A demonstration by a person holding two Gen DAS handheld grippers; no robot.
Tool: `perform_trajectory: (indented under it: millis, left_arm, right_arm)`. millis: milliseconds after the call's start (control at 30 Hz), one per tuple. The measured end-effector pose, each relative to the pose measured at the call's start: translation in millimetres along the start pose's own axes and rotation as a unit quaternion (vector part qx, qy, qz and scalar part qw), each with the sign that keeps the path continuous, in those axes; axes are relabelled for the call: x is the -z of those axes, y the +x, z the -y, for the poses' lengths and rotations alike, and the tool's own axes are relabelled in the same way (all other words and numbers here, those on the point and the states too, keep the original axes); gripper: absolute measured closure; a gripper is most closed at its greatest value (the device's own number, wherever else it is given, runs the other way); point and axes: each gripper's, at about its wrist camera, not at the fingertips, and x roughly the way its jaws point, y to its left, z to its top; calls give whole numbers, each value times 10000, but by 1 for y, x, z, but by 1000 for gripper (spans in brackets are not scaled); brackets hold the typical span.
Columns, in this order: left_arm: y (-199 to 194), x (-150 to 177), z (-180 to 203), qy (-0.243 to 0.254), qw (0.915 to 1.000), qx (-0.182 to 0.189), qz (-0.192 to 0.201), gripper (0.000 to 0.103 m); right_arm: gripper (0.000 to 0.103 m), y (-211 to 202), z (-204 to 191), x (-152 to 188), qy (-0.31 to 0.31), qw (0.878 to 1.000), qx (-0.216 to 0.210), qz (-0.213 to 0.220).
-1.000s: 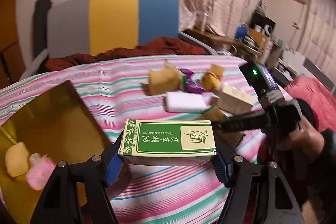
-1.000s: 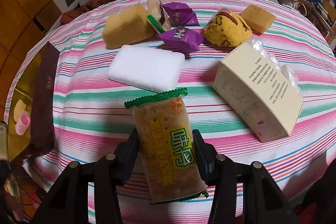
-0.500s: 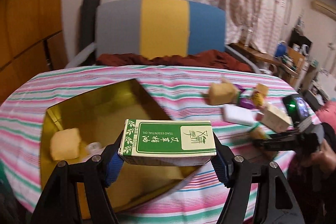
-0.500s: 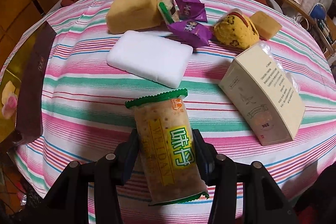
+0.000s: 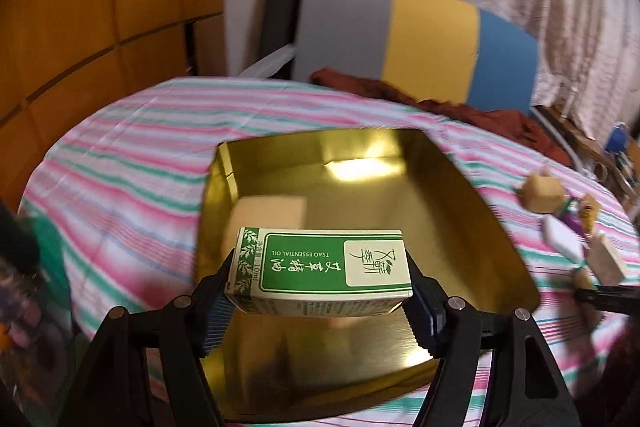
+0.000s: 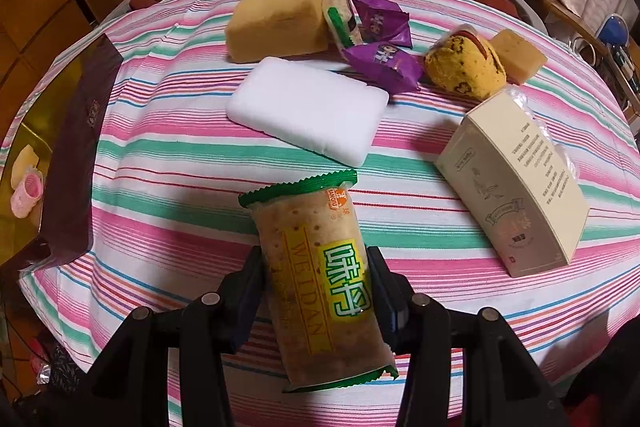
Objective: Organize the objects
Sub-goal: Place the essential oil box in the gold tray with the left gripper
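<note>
My left gripper is shut on a green and white essential-oil box and holds it above the near part of a gold tray. A yellow sponge block lies in the tray behind the box. My right gripper is shut on a green-edged cracker packet and holds it over the striped tablecloth. The gold tray shows at the left edge of the right wrist view, with a yellow piece and a pink piece in it.
On the cloth lie a white pad, a big yellow sponge, purple wrappers, a round yellow bun, a small yellow cube and a cream carton. A dark brown lid borders the tray. A chair stands behind the table.
My left gripper has swung left with the green box, from over the cloth to above the gold tray. My right gripper has stayed nearly still with the cracker packet.
</note>
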Motion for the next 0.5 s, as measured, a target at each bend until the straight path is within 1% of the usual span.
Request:
perform_trajectory:
  millis: [33, 67, 133, 167, 200, 333, 400, 500]
  left_arm:
    - [3, 1, -3, -53, 10000, -41, -47, 29]
    - [6, 2, -7, -115, 9999, -81, -82, 26]
    - [10, 5, -13, -187, 9996, -129, -154, 13]
    - [10, 5, -15, -217, 9995, -143, -160, 2]
    - [11, 5, -16, -253, 9995, -143, -147, 0]
    - [5, 4, -16, -257, 9995, -151, -65, 0]
    - [2, 2, -15, -245, 9996, -144, -25, 0]
    - [-3, -1, -16, -232, 9996, -170, 43, 0]
  right_arm:
    - [53, -4, 1, 0, 29, 10000, -41, 81]
    - [53, -8, 2, 1, 57, 9999, -73, 143]
    - [54, -16, 4, 8, 148, 9993, -160, 297]
    - [54, -19, 5, 8, 171, 9991, -181, 335]
    - [54, -21, 4, 7, 190, 9989, -199, 384]
    - [54, -29, -4, 6, 175, 9982, -271, 513]
    - [54, -34, -16, 0, 84, 9977, -312, 594]
    - [53, -40, -42, -13, -101, 9958, -491, 761]
